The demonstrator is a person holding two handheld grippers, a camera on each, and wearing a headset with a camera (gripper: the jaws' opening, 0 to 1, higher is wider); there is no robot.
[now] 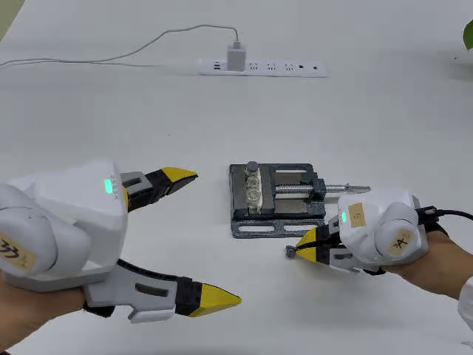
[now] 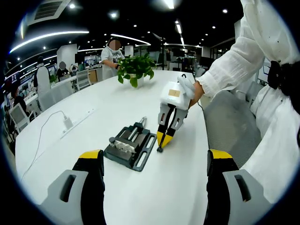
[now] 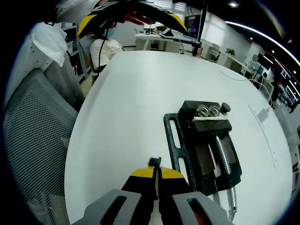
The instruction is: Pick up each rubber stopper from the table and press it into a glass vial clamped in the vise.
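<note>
Right tongs (image 1: 299, 250) tight on stopper (image 1: 290, 252) just beside vise (image 1: 275, 225); left tongs (image 1: 216, 237) wide apart (empty).

– The broad white tabletop (image 1: 355, 111) looks smooth and matt, with only a soft sheen.
– And the dark grey metal vise (image 1: 244, 222)?
– Painted, faintly grainy. Its threaded steel screw (image 1: 295, 189) on the right is bare and bright.
– The clear glass vials (image 1: 254, 194) in it gleam. The small dark rubber stopper (image 1: 291, 252) nearer us is dull.
– The left gripper (image 1: 218, 237) and right gripper (image 1: 301, 248) have smooth white plastic shells, half-glossy, with matt yellow-and-black tips.
– At the far side, the white plastic power strip (image 1: 262, 68) shines.
</note>
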